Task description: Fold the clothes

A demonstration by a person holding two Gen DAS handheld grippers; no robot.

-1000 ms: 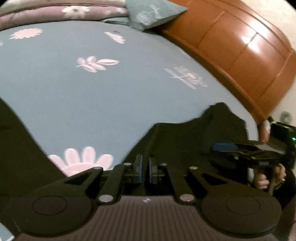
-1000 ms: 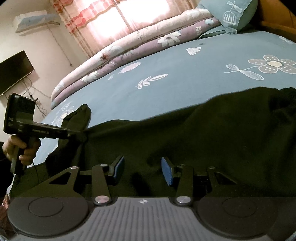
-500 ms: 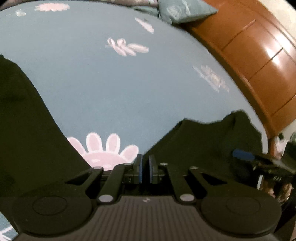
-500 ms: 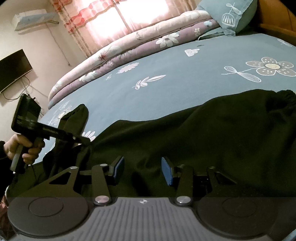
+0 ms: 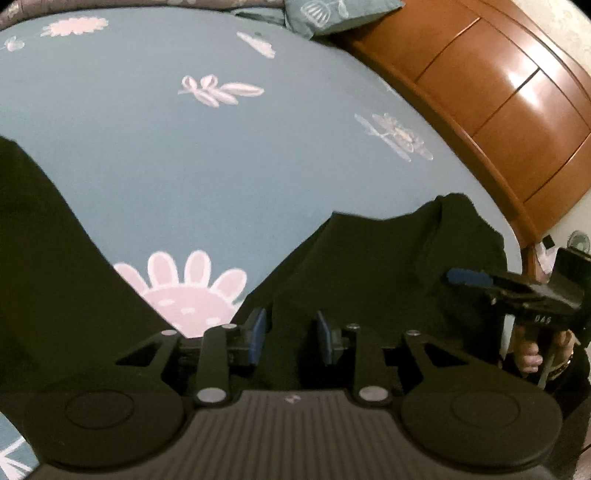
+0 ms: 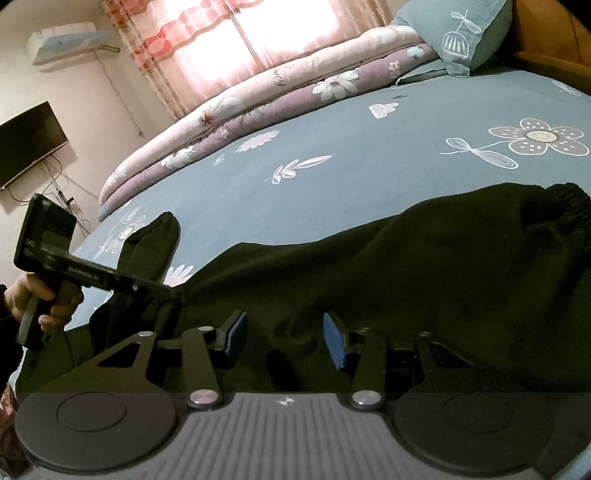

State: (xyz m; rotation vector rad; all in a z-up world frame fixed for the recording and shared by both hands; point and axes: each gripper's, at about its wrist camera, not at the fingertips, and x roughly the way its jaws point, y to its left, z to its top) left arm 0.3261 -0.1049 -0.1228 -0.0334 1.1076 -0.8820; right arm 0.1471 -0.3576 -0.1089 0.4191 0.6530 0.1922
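Black trousers (image 6: 406,266) lie across the blue flowered bed sheet (image 6: 369,147), elastic waistband (image 6: 569,206) at the right, one leg cuff (image 6: 155,236) raised at the left. In the left wrist view the trousers (image 5: 369,266) spread right and a second black part (image 5: 40,258) lies left. My left gripper (image 5: 288,336) is open, its jaws apart over the black cloth. It also shows in the right wrist view (image 6: 173,293). My right gripper (image 6: 284,339) is open just above the trousers, and shows in the left wrist view (image 5: 465,277).
A folded purple and pink quilt (image 6: 258,107) lies along the far edge of the bed. A blue pillow (image 6: 465,33) leans at the wooden headboard (image 5: 498,110). A television (image 6: 26,144) and an air conditioner (image 6: 70,44) hang on the wall.
My left gripper was shut on the trouser cloth and has now opened, letting it go. The right gripper has stayed open and nearly still.
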